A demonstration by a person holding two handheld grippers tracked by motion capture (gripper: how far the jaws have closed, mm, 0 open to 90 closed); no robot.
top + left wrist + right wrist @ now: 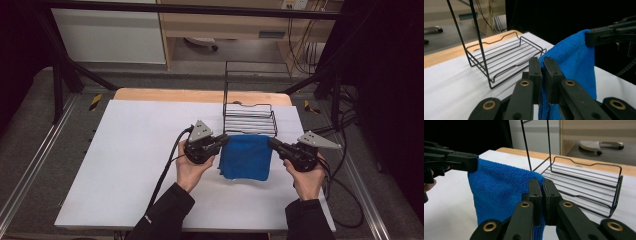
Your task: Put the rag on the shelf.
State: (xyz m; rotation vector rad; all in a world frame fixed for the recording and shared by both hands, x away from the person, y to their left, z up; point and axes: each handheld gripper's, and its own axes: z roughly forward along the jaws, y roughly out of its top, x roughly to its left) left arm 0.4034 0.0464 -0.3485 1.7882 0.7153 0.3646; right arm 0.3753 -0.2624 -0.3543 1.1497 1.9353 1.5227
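White worktop [125,165], wire rack [250,119] upper centre. Blue cloth [246,157] hangs mid-frame, top corners clamped by left hand-held gripper [223,140] and right hand-held gripper [274,144]. Keep edge taut, level.

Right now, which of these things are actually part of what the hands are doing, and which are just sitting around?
In use:
- blue cloth, held up by its top corners
- left gripper, shut on one corner
- right gripper, shut on the other corner

Just standing by:
- black wire rack, behind the cloth, untouched
- white table
- cables trailing off the table's edge
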